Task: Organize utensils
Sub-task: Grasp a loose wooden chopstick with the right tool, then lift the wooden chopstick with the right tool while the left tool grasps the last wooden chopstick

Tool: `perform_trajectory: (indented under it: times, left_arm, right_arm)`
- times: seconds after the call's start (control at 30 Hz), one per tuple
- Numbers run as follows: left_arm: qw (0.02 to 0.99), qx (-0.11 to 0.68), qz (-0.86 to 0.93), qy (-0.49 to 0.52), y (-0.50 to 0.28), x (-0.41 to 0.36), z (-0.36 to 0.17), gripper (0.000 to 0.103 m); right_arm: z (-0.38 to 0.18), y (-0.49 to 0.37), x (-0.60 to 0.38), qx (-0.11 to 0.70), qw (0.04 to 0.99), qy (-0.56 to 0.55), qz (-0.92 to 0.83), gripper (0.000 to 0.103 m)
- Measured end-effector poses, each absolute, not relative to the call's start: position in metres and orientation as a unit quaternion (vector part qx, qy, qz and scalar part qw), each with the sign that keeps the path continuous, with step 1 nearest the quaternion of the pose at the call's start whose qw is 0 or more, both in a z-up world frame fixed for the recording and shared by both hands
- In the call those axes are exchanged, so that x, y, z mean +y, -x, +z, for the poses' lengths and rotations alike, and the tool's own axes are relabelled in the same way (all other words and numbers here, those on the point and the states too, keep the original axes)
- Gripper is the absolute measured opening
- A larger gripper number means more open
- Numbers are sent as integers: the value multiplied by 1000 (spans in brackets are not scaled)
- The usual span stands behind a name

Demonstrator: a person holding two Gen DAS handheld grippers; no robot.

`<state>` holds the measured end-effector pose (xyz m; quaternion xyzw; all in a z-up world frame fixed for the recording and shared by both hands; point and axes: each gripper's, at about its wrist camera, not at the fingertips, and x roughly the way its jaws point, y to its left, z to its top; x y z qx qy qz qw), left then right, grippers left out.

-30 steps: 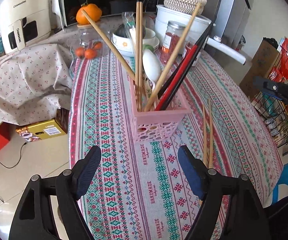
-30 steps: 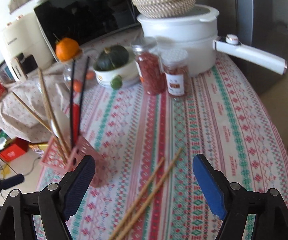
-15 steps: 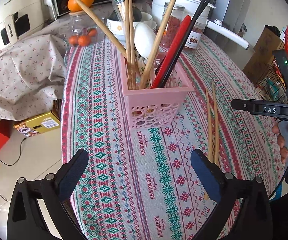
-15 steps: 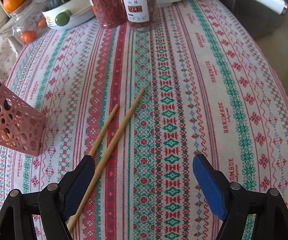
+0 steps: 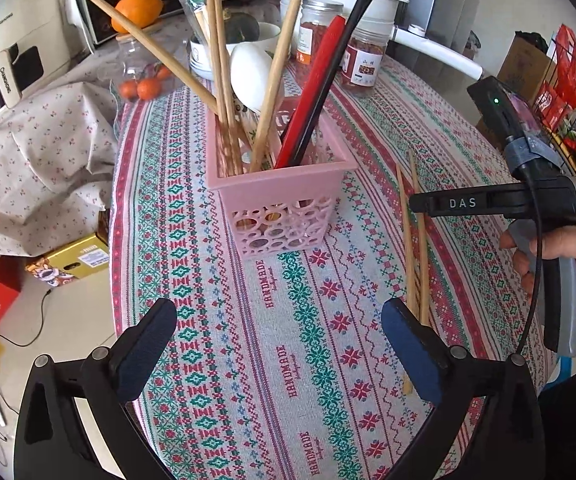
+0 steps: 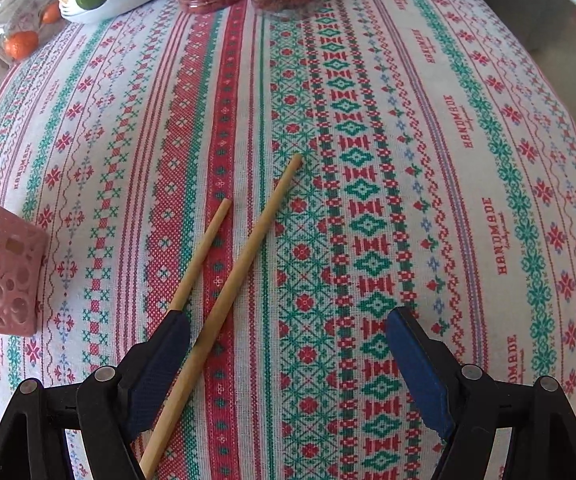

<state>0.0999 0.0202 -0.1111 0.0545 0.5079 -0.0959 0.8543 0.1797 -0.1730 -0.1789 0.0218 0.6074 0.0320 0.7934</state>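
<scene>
Two wooden chopsticks (image 6: 223, 280) are left lying flat on the cloth-covered bench (image 6: 468, 128), just to the right of the pink basket (image 5: 279, 200). They lie nearly side by side with their far ends slightly spread, so they can probably be taken together in one pinch.

The right tool (image 6: 288, 344) is held low over them with its jaws spread wide and nothing between the pads. The longer stick passes inside the gap, while the shorter one is hidden under the left pad, so it cannot be said whether that stick is inside the jaws or just outside them. The tool appears to be lined up this way so that closing would trap the sticks across their length.

The left tool (image 5: 279, 344) is also held wide open and empty, pointed at the basket from the near side, perhaps so the basket can be steadied while the sticks are dropped in.

In the basket, the utensils are stood upright and leaning on the rim: four or so wooden chopsticks (image 5: 223, 92), a pair of black chopsticks (image 5: 340, 60), one red utensil (image 5: 312, 92) and one white spoon (image 5: 249, 76). The wooden count is uncertain where the sticks overlap.

Behind the basket, two jars (image 5: 362, 60) with red contents are seen, and one bowl (image 5: 207, 56).
</scene>
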Motion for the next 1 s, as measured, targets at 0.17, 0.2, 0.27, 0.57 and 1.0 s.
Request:
perform_trajectory:
  times: [0.17, 0.2, 0.27, 0.57, 1.0]
  left_arm:
    - [851, 507, -112, -75, -96, 3, -112, 103]
    - [851, 507, -116, -82, -96, -2, -113, 103]
    - [848, 507, -123, -95, -95, -12, -115, 103]
    - [835, 516, -156, -113, -103, -69, -119, 103]
    - [836, 509, -183, -88, -146, -124, -139, 91]
  right_arm:
    - [-176, -171, -167, 607, 794, 12, 45, 60]
    - [-174, -168, -167, 606, 794, 14, 53, 47]
    - [-172, -163, -172, 608, 791, 14, 68, 27]
    - [-169, -143, -234, 620, 781, -17, 73, 5]
    - [-152, -118, -319, 609, 789, -67, 55, 5]
